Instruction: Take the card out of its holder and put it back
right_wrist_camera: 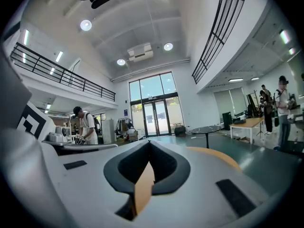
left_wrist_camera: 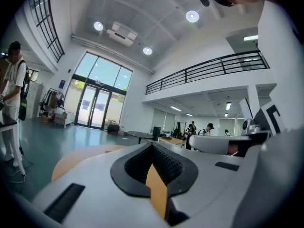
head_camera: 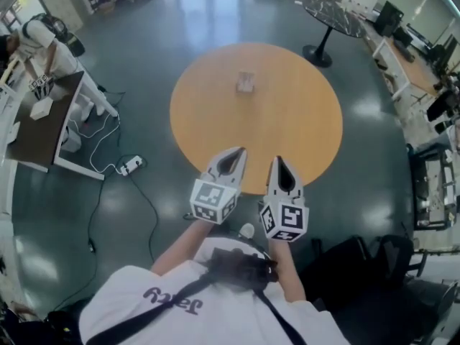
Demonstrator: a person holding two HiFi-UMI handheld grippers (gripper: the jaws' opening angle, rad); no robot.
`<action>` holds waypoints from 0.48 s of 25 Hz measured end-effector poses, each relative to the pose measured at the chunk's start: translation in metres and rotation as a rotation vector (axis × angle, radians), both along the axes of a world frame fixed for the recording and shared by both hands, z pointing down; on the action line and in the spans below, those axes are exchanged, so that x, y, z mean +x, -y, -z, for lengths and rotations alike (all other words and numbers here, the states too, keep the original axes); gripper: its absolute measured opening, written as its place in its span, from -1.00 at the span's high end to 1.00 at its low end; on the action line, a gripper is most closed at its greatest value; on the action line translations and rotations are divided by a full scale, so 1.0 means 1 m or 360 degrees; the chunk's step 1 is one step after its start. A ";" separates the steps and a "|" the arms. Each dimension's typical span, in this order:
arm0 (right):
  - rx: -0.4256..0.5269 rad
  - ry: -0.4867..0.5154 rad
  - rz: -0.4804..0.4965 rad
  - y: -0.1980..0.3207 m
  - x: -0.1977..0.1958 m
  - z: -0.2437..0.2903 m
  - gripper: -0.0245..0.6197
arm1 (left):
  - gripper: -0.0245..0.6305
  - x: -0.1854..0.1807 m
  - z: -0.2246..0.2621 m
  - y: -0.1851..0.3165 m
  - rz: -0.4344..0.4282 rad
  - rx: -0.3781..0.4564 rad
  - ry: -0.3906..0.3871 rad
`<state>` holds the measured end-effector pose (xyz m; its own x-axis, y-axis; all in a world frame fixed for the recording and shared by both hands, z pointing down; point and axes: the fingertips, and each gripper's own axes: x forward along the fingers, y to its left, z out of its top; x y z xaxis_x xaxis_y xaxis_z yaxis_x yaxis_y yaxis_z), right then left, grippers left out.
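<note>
Round orange table (head_camera: pixel 287 121) in a wide hall, both tools at its near edge.
Left tool (head_camera: pixel 236 155) and right tool (head_camera: pixel 279 165) are closed on nothing; the card holder (head_camera: pixel 245 83) sits well beyond them, toward the far side. Approach, I judge: next, reach across and open the jaws.

No legible text, number or brand was found in any view. Dark lettering on the person's white shirt (head_camera: pixel 172 302), nearest in the head view, stood upside down and could not be read. The left gripper (head_camera: pixel 236 152) and right gripper (head_camera: pixel 277 161) bore only black-and-white square markers.
</note>
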<state>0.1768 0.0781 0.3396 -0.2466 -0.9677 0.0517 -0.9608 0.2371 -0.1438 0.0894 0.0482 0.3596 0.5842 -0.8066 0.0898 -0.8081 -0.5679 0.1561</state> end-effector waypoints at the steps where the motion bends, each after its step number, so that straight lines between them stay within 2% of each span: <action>1: 0.0004 -0.0004 0.0024 0.008 -0.007 0.000 0.90 | 0.89 -0.005 0.002 0.007 0.0015 0.0008 -0.0003; 5: 0.0001 -0.0030 0.0059 0.041 -0.033 0.001 0.90 | 0.89 -0.028 0.005 0.037 0.0032 0.0040 -0.0001; 9: 0.0018 -0.0031 0.0090 0.072 -0.068 0.003 0.90 | 0.89 -0.054 0.010 0.067 -0.0030 0.0048 -0.0047; 12: 0.0037 -0.0043 0.0045 0.096 -0.078 0.004 0.90 | 0.89 -0.068 0.014 0.093 -0.0056 0.0100 -0.0062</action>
